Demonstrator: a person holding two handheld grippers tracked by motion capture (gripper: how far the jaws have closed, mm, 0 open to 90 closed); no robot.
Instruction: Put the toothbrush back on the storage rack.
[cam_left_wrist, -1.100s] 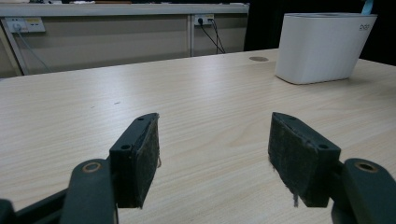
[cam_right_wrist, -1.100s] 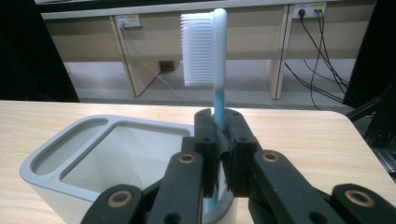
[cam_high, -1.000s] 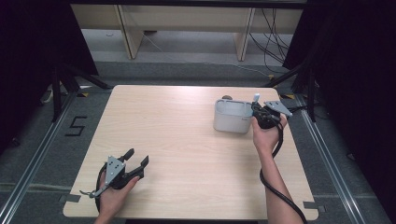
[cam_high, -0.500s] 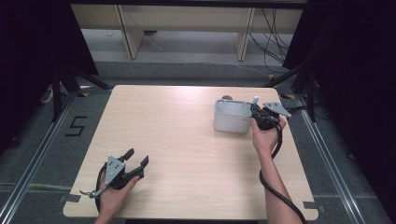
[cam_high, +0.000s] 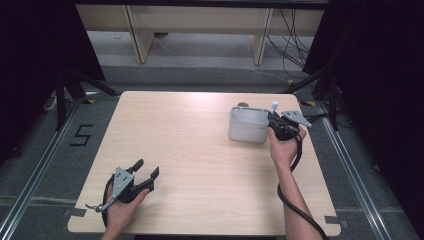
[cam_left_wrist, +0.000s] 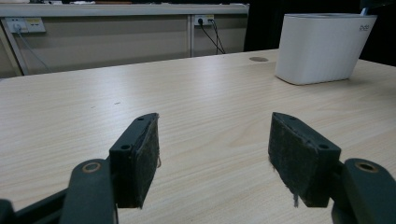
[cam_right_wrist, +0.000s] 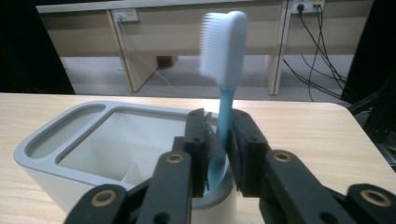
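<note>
A toothbrush (cam_right_wrist: 223, 51) with a light blue handle and white head stands upright in the round slot at the near corner of a white holder (cam_right_wrist: 60, 154). My right gripper (cam_right_wrist: 219, 126) is around its handle. Its jaws have just been opening, and the pads stand slightly off the handle. The high view puts the holder (cam_high: 247, 125) at the table's far right, with the toothbrush (cam_high: 274, 106) and right gripper (cam_high: 276, 120) at its right end. My left gripper (cam_high: 148, 170) rests near the front left, open and empty (cam_left_wrist: 212, 154).
The wooden table (cam_high: 200, 150) is bare between the two hands. The holder (cam_left_wrist: 322, 46) has a large open compartment and a narrow one. Beyond the table's far edge are a floor, desk legs and cables.
</note>
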